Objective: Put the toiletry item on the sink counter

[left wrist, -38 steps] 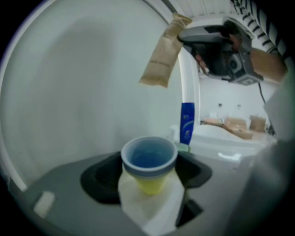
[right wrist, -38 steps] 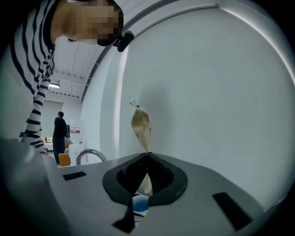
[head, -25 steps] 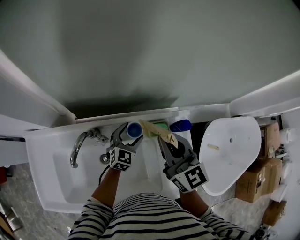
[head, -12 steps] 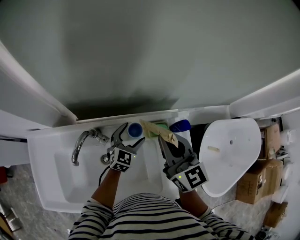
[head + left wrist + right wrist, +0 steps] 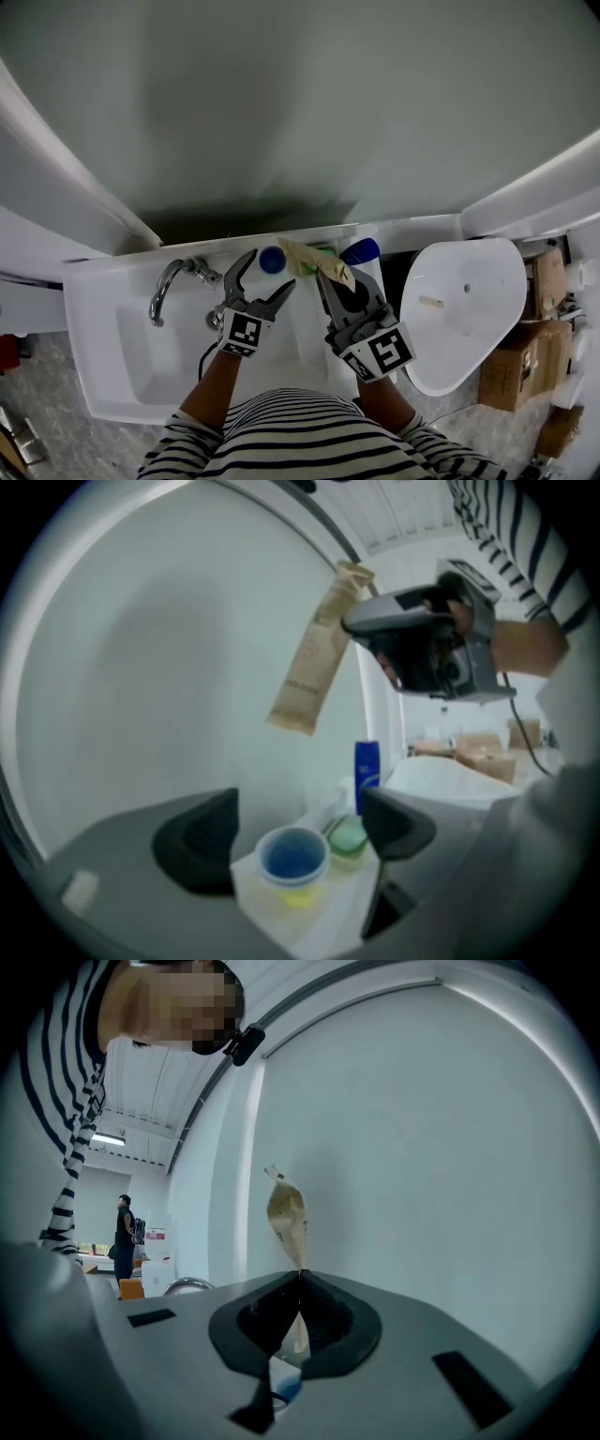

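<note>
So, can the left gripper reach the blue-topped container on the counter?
Probably yes: the left gripper, jaws just opened and empty, hangs right over the blue-topped container; the tan packet hangs higher.

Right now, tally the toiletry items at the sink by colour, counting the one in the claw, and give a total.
Blue: 2, the blue-topped container and the blue bottle
Green: 1, the green soap dish
Tan: 1, the tan sachet pinched in the right claw
Total: 4
</note>
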